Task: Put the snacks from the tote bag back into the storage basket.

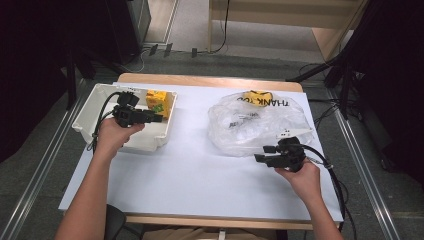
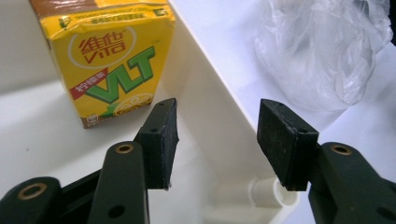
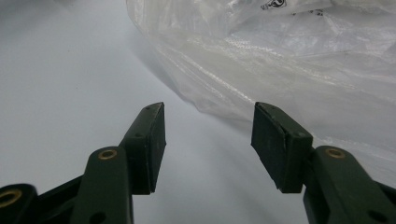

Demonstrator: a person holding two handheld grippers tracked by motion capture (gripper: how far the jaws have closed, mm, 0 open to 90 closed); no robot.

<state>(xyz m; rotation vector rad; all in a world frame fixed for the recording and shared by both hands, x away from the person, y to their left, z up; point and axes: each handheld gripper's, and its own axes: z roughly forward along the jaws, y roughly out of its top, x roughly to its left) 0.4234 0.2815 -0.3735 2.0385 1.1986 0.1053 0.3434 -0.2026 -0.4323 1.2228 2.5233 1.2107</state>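
A yellow drink carton (image 1: 159,102) stands in the white bin (image 1: 90,107) at the left of the table; the left gripper view shows the carton (image 2: 112,56) upright on the bin floor. My left gripper (image 1: 157,119) hovers over the bin, open, and nothing sits between its pads; the carton stands just beyond its left pad (image 2: 161,140). My right gripper (image 1: 261,154) rests low at the near edge of a clear plastic bag (image 1: 257,122), open and empty. The bag (image 3: 289,65) lies just ahead of its fingertips. A yellow item (image 1: 257,97) lies at the bag's far side.
The white bin's right wall (image 2: 210,116) runs under my left gripper. White paper (image 1: 200,170) covers the table between the bin and the bag. Cables trail from both grippers. Dark stands and a floor rail flank the table.
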